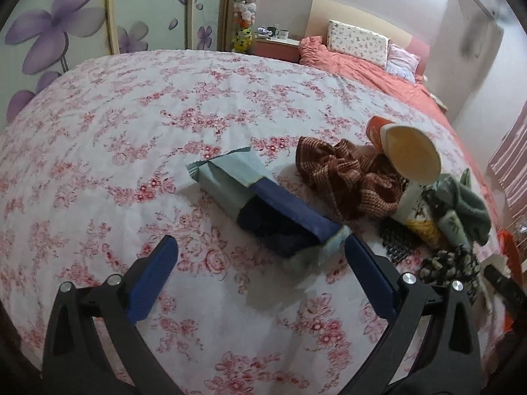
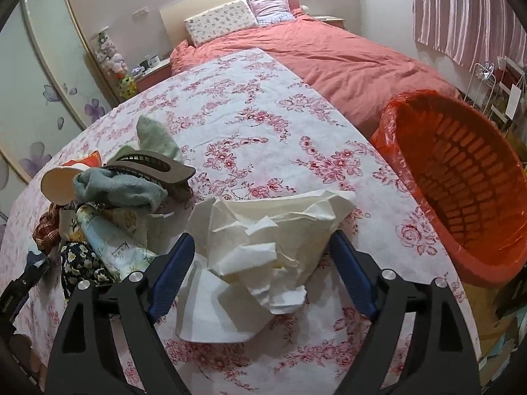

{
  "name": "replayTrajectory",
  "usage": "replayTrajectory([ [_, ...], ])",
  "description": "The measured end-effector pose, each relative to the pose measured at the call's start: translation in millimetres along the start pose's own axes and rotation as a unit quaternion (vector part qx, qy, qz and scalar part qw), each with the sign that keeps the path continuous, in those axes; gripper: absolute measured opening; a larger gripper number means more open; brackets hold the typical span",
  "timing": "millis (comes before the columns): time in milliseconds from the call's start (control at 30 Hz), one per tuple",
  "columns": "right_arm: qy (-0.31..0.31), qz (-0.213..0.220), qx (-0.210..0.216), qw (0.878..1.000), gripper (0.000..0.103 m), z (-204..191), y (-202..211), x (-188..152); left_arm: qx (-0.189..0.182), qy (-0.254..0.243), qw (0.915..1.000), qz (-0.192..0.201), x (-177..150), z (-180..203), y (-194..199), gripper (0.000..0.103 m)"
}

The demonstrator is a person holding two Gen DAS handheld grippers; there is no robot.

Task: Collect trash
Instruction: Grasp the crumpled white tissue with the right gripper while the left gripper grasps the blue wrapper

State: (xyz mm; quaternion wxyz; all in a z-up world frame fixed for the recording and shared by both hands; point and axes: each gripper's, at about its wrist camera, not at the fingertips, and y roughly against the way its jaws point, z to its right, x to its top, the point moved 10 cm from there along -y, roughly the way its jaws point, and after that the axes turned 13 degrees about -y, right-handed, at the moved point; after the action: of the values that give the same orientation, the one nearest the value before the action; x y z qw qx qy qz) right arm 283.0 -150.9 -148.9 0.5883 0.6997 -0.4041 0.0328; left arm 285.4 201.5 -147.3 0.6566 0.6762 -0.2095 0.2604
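Note:
In the right wrist view, a crumpled white paper [image 2: 260,250] lies on the flowered tablecloth [image 2: 263,125] between the fingers of my right gripper [image 2: 263,260]. The jaws stand wide on either side of it and do not squeeze it. A red basket [image 2: 461,181] lined with a red plastic bag stands off the table's right edge. In the left wrist view, my left gripper [image 1: 260,256] is open over the cloth. A pale green and dark blue packet [image 1: 263,200] lies just ahead, its near end by the right fingertip [image 1: 355,247].
A pile sits on the table between the two grippers: a paper cup [image 1: 411,154], a brown checked cloth [image 1: 346,177], a green cloth [image 2: 131,187], a brown hair clip [image 2: 154,164] and a flowered packet [image 2: 112,233]. A bed [image 2: 329,52] stands behind the table.

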Motion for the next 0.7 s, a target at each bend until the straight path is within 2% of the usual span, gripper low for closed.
replayTrajectory([
  [300,-0.011,-0.01,0.008,1.0,0.085,-3.6,-1.9,-1.9,0.004,0.021,0.9994,0.027,13.7,-11.9,13.7,0.099],
  [367,-0.011,-0.009,0.004,1.0,0.085,-3.9,-2.2,-1.1,0.027,0.01,0.9995,0.011,16.9,-14.4,5.6,0.099],
  [500,0.002,-0.003,-0.002,1.0,0.085,-10.0,-6.6,-0.1,0.025,0.011,0.9994,-0.022,9.7,-17.9,-12.8,0.075],
  [533,0.016,-0.001,-0.009,1.0,0.082,-11.6,-7.8,-0.5,0.023,0.011,0.9993,-0.029,6.7,-19.9,-16.4,0.07],
  [700,0.041,0.011,-0.02,0.999,0.078,-7.9,-7.0,-1.1,0.039,0.003,0.999,-0.022,8.3,-36.9,-14.4,0.067],
])
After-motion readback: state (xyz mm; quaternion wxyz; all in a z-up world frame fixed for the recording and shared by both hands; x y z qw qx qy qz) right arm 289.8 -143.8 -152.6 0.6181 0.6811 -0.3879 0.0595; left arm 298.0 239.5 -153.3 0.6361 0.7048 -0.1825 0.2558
